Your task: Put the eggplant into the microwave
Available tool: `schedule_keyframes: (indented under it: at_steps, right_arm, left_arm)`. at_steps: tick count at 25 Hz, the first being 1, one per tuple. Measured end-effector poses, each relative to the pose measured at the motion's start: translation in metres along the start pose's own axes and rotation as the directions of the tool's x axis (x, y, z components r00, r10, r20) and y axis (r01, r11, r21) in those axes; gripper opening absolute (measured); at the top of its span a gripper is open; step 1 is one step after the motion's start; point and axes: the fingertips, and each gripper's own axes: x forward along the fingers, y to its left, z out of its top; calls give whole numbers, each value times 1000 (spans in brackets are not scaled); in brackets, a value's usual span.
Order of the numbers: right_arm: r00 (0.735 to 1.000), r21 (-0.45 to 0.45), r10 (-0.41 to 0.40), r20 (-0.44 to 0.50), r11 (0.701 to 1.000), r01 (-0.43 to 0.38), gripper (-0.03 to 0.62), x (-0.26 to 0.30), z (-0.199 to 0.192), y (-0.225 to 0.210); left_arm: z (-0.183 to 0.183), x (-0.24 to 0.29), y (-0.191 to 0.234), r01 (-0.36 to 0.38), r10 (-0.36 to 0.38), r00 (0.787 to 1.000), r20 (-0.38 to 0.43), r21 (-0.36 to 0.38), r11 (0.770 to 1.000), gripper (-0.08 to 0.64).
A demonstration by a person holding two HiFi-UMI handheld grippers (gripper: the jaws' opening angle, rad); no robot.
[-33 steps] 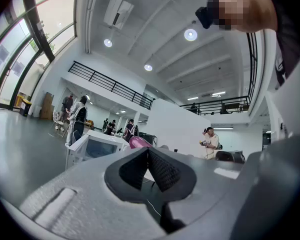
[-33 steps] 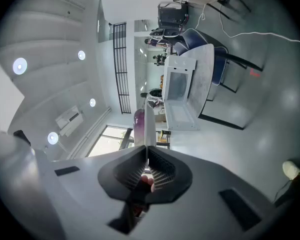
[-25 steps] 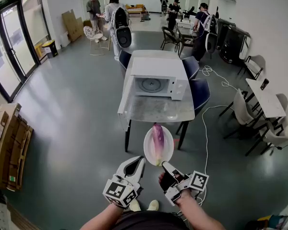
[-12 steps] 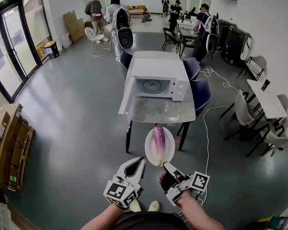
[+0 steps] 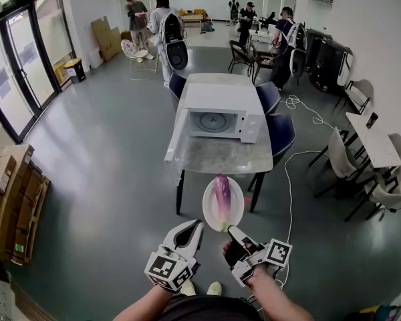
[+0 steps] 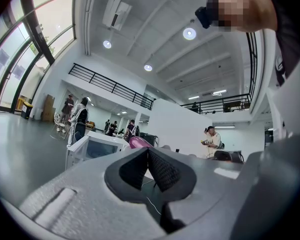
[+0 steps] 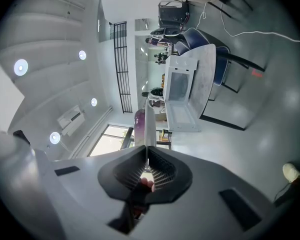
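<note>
A purple eggplant (image 5: 222,194) lies on a white plate (image 5: 210,210) held in the air just in front of the table. My right gripper (image 5: 231,232) is shut on the plate's near rim; in the right gripper view the thin plate edge (image 7: 146,131) runs out from between the pads, with the eggplant (image 7: 139,121) beside it. My left gripper (image 5: 195,227) hangs to the left of the plate, shut and empty. The white microwave (image 5: 224,99) stands on the table with its door (image 5: 176,134) swung open to the left, and its cavity is empty.
The microwave sits on a small grey table (image 5: 220,156) with blue chairs (image 5: 279,129) on its right. A white cable (image 5: 289,179) trails across the floor at the right. Cardboard boxes (image 5: 13,199) are stacked at the left. Several people stand at the far end of the room.
The plate with the eggplant and both grippers stay about where they were. A person at the far left of the room has walked a little to the right.
</note>
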Motion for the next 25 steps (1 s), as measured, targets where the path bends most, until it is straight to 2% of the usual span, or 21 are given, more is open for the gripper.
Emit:
schedule_keyframes:
  at_steps: [18,25]
  right_arm:
    - [998,-14,18,-53,1000,-19,17,-3,33,-7]
    - [999,-14,19,-48,1000,-19,17,8,44,-11]
  left_arm:
    - [-3,21,-20,-51,50,999,20,13,999,8]
    - [-2,37,-11,-39,39,999,27,17,999,8]
